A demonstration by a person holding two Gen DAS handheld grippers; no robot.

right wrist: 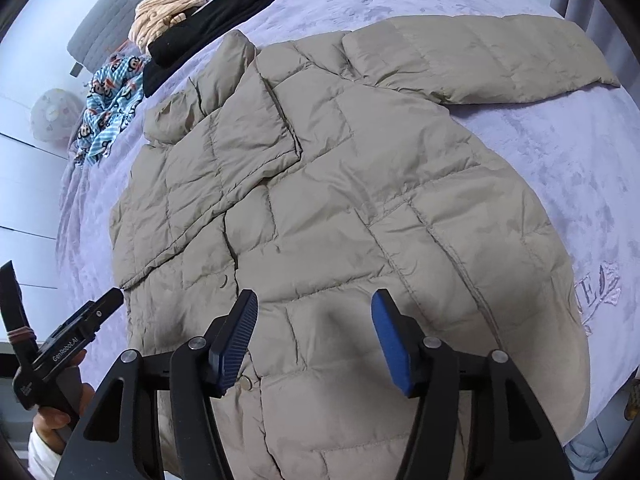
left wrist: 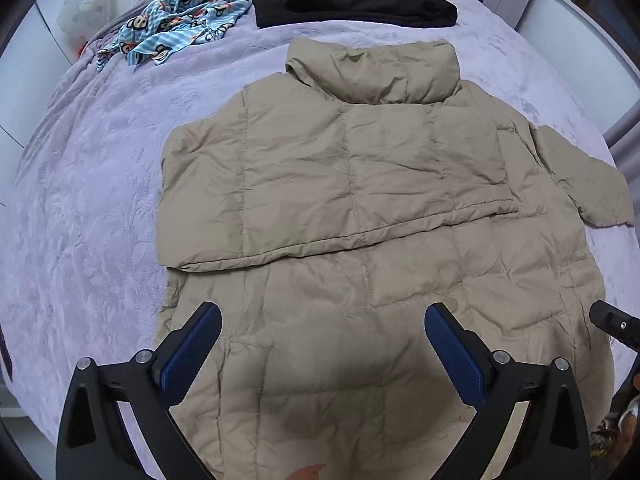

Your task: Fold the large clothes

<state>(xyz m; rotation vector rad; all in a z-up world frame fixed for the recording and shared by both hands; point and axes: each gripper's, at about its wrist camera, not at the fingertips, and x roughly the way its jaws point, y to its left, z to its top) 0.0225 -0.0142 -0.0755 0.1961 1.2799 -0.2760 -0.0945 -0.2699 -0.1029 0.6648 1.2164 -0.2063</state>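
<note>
Your left claw [left wrist: 322, 344] and right claw [right wrist: 314, 332] both hang spread, pinching nothing. Ahead of and beneath both lies the beige quilted jacket [left wrist: 360, 184], flat on the lilac bed [left wrist: 88, 208]: one sleeve folded across its chest, the other stretched out beyond your right claw.

Bare bedspread [left wrist: 92, 208] left of jacket [left wrist: 360, 200]; clothes pile [left wrist: 180, 16] blocks far end.
</note>
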